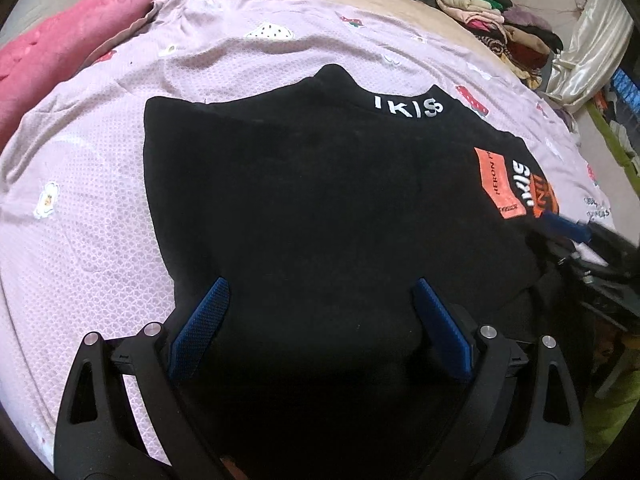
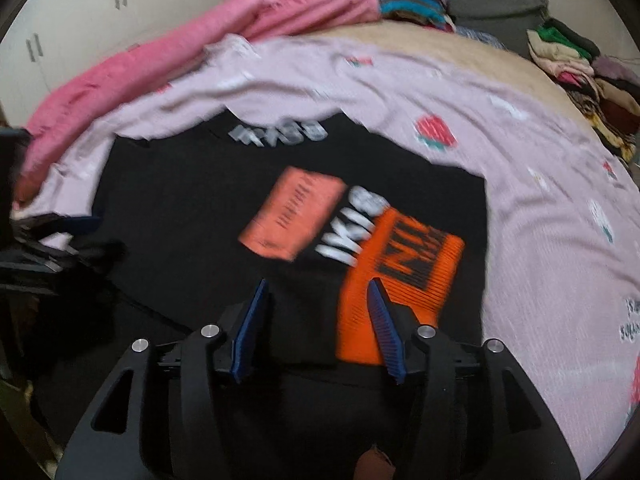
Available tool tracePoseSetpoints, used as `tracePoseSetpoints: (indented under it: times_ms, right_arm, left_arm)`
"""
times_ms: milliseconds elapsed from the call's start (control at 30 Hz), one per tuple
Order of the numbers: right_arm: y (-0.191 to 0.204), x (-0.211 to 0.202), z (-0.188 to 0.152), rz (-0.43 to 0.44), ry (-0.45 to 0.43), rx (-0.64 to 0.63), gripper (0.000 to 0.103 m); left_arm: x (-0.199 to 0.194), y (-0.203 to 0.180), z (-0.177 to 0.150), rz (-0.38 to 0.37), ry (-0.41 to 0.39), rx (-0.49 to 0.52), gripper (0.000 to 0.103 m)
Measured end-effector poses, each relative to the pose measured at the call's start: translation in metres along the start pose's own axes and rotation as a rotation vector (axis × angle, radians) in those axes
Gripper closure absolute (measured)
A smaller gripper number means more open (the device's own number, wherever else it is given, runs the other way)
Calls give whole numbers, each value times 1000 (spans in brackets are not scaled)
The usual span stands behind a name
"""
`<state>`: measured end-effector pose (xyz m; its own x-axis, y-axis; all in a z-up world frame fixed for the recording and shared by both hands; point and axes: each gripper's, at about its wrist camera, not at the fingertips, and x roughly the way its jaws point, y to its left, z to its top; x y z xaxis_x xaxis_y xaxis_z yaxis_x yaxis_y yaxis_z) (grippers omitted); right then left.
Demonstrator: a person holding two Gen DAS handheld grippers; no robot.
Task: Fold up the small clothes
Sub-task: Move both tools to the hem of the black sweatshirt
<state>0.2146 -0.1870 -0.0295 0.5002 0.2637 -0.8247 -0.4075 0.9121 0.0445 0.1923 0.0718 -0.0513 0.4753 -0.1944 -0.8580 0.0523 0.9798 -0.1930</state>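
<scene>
A black shirt (image 1: 320,184) with white letters on its collar and orange patches (image 1: 496,184) lies flat on a lilac bedsheet (image 1: 80,184). My left gripper (image 1: 320,286) hovers over the shirt's near edge, blue pads spread wide, nothing pinched between them. In the blurred right wrist view the same shirt (image 2: 180,208) fills the middle, with its orange patches (image 2: 296,212) ahead of the right gripper (image 2: 317,282). That gripper's jaws stand apart above the cloth, one pad over the bright orange patch. The right gripper (image 1: 568,228) also shows at the right edge of the left wrist view.
A pink blanket (image 1: 80,36) is bunched along the far left of the bed. A pile of folded clothes (image 1: 500,28) sits at the far right corner. White cupboards (image 2: 100,0) stand behind the bed. Part of the left gripper (image 2: 52,240) shows at the left edge.
</scene>
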Motion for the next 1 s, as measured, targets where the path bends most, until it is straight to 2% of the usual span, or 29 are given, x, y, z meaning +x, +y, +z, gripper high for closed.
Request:
tracePoseSetpoints:
  times_ms: [167,300,633,733,867,900,967,1000]
  right_arm:
    - [-19,2,-10,33,4,69,53]
    - [-13,-2,-10,9,-7,55,50]
    - [-12,-21,-15,18,-51,83,41]
    - [-14,-26,-16,14,-63,92,33]
    - [-16,-31,-16,11,-77,108,30]
    - [-17,-33,-16,12,-81,112,22]
    - [-18,-36,-16,9,-94,118,14]
    - [-18,-39,-16,11,-105,123,12]
  left_arm:
    - [0,0,-1,-7,-3,-7,17]
    - [0,1,0,-9,-5,-14,17]
    - [-6,3,-1,-19,-9,-34,16]
    - [-8,2,-1,-19,-8,-36,16]
    - [-12,1,-1,-24,-10,-43,16]
    - [-13,1,-1,-24,-10,-44,16]
    - [-15,1,-1,-33,-10,-55,12]
    - [-17,1,-1,-38,-12,-60,10]
